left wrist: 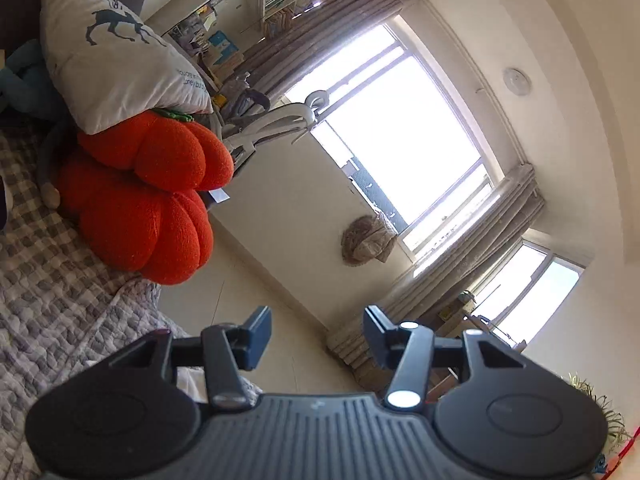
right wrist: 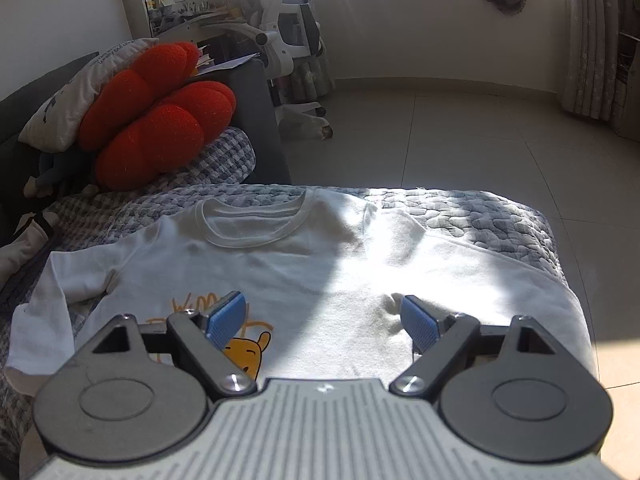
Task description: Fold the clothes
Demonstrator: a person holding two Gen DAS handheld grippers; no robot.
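White shirt (right wrist: 280, 264) spread face-up on the quilted bed (right wrist: 500, 216), fold apparently not begun; right tongs (right wrist: 324, 320) spread just above its chest, left tongs (left wrist: 316, 334) parted, empty, aimed away — next, pinch a sleeve or side edge.

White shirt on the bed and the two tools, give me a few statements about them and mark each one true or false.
1. The white shirt lies spread on the quilt. True.
2. The right tool is clamped on the shirt. False: its jaws stand wide open above it.
3. The left tool holds a sleeve. False: nothing is between its jaws.
4. An orange cushion sits beyond the shirt's collar. True.
5. The shirt is plain. False: it bears a yellow cartoon print.
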